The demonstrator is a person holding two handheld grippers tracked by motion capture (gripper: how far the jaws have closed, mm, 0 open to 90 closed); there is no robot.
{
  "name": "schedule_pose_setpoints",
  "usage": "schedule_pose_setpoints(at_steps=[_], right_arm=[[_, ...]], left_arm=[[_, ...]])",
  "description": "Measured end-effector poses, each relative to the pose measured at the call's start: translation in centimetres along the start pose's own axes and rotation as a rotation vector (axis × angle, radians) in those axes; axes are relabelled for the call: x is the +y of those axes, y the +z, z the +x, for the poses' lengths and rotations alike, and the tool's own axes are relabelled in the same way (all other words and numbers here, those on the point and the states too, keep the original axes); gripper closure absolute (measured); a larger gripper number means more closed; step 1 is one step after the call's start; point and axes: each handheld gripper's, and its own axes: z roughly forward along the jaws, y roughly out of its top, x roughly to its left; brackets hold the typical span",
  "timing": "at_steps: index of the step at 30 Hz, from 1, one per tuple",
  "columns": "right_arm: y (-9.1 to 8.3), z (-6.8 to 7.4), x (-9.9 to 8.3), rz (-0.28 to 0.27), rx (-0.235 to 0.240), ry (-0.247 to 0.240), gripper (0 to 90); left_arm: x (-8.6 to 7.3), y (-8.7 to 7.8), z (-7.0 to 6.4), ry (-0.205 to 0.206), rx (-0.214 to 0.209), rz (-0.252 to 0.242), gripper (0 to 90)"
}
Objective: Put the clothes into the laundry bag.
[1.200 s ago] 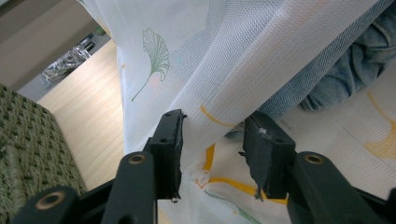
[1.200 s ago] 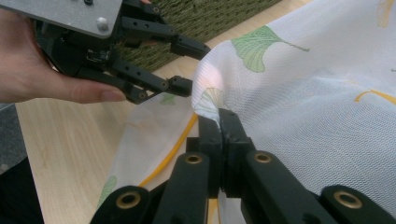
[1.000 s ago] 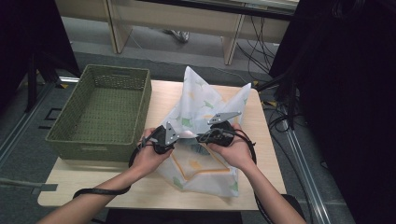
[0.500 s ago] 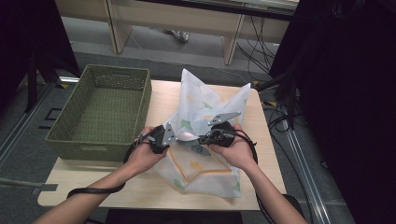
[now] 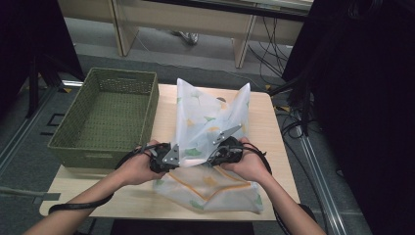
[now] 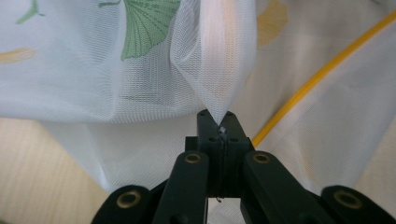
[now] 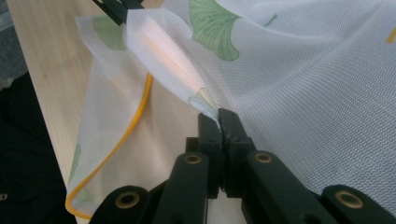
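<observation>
A pale wooden desk (image 5: 274, 147) carries a woven green rectangular basket (image 5: 105, 115) along its left edge and, at its centre and near edge, a sheer white mesh cloth printed with green and yellow ginkgo leaves (image 5: 210, 122). The left gripper (image 5: 172, 155) and right gripper (image 5: 219, 152) each pinch a fold of it, jaws closed. Folding appears under way; next, seemingly, carrying both pinched folds across together.

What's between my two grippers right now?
A raised span of the sheer leaf-print cloth stretches between the left gripper and the right gripper, both shut on it, in the high view.
</observation>
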Motion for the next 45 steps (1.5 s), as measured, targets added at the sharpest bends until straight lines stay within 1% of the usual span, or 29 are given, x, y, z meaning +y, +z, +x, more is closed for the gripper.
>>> schedule_pose_setpoints(at_steps=[1,4,5,6,7,8,9,12,14,18,21,24,26,27,28,29,31,32,34,36,37,38,39,40,41,42,43,44,45], right_arm=[[0.2,0.0,-0.2,0.013,0.010,-0.003,89.8],[0.9,0.0,-0.9,0.055,0.010,-0.009,89.6],[1.2,0.2,-1.2,0.081,0.008,0.021,89.5],[1.5,0.1,-1.4,0.091,0.012,0.004,89.4],[1.7,0.4,-1.7,0.113,0.005,0.036,89.4],[2.0,0.0,-1.8,0.110,0.004,-0.013,89.4],[2.2,0.1,-2.0,0.116,0.002,-0.013,89.4],[2.6,0.1,-2.4,0.144,-0.005,-0.022,89.5],[2.7,0.1,-2.7,0.156,-0.016,-0.027,89.5],[2.8,0.1,-3.1,0.172,-0.010,-0.027,89.6],[2.9,0.0,-3.3,0.179,-0.013,-0.023,89.6],[3.0,0.0,-3.5,0.188,-0.022,-0.032,89.5],[3.0,0.0,-3.5,0.201,-0.023,-0.038,89.3],[3.0,0.0,-3.5,0.206,-0.021,-0.040,88.2],[3.0,0.1,-3.5,0.213,-0.014,-0.042,84.7],[2.8,0.2,-3.5,0.220,0.007,-0.045,79.2],[2.2,0.4,-3.5,0.170,0.005,-0.043,69.8],[1.8,0.5,-3.4,0.149,0.001,-0.036,67.5],[0.8,0.5,-3.5,0.112,-0.004,-0.023,64.9],[-0.2,0.4,-3.7,0.080,-0.027,-0.011,64.4],[-0.7,0.6,-3.9,0.080,-0.029,0.046,64.5],[-1.0,0.2,-4.0,0.051,-0.031,0.005,64.9],[-1.7,0.1,-4.3,0.028,-0.032,0.012,65.5],[-2.3,0.0,-4.5,0.015,-0.033,0.034,66.1],[-2.7,-0.1,-4.7,0.003,-0.043,0.047,67.4],[-3.0,-0.4,-5.0,-0.006,-0.055,0.035,70.4],[-3.1,-0.5,-5.2,0.000,-0.058,0.043,71.9],[-3.0,-0.8,-5.5,0.017,-0.061,0.042,72.6],[-2.9,-0.8,-5.8,0.034,-0.061,0.056,73.6]], left_arm=[[0.0,0.0,-0.2,0.008,-0.020,0.020,88.7],[0.2,0.0,-0.9,0.031,-0.059,0.034,88.6],[0.3,0.1,-1.0,0.051,-0.062,0.036,88.5],[0.3,0.2,-1.4,0.033,-0.073,0.038,88.3],[0.3,0.3,-1.7,0.030,-0.084,0.048,88.2],[0.3,0.3,-1.9,0.036,-0.095,0.055,88.1],[0.3,0.6,-2.1,0.052,-0.115,0.058,88.0],[0.2,0.9,-2.6,0.070,-0.143,0.085,86.6],[0.1,0.9,-2.8,0.064,-0.163,0.077,84.2],[-0.1,0.4,-2.8,0.033,-0.185,0.052,74.8],[0.0,-0.3,-2.4,-0.004,-0.199,-0.007,67.6],[0.2,-0.8,-2.0,-0.065,-0.195,-0.067,64.7],[0.5,-0.7,-1.8,-0.097,-0.170,-0.093,63.1],[0.6,-0.6,-1.8,-0.102,-0.167,-0.096,62.8],[0.7,-0.3,-1.7,-0.112,-0.156,-0.098,62.2],[0.7,-0.1,-1.7,-0.119,-0.153,-0.098,60.9],[0.8,0.3,-1.8,-0.130,-0.149,-0.101,59.9],[0.8,0.5,-1.9,-0.141,-0.142,-0.104,59.3],[0.9,0.8,-2.1,-0.139,-0.144,-0.091,58.9],[1.0,1.3,-2.5,-0.131,-0.143,-0.081,59.0],[1.0,1.5,-2.6,-0.126,-0.142,-0.075,59.7],[1.1,1.8,-2.8,-0.117,-0.137,-0.062,59.9],[1.1,2.1,-2.9,-0.105,-0.125,-0.049,60.4],[1.2,2.5,-2.9,-0.076,-0.129,-0.040,62.2],[1.2,2.7,-2.9,-0.071,-0.093,-0.018,65.8],[1.1,2.9,-2.9,-0.069,-0.086,-0.005,69.1],[1.1,3.2,-2.9,-0.056,-0.080,0.015,72.6],[1.0,3.4,-2.8,-0.047,-0.084,0.030,75.4],[1.1,3.8,-2.8,-0.026,-0.104,0.023,78.3]])
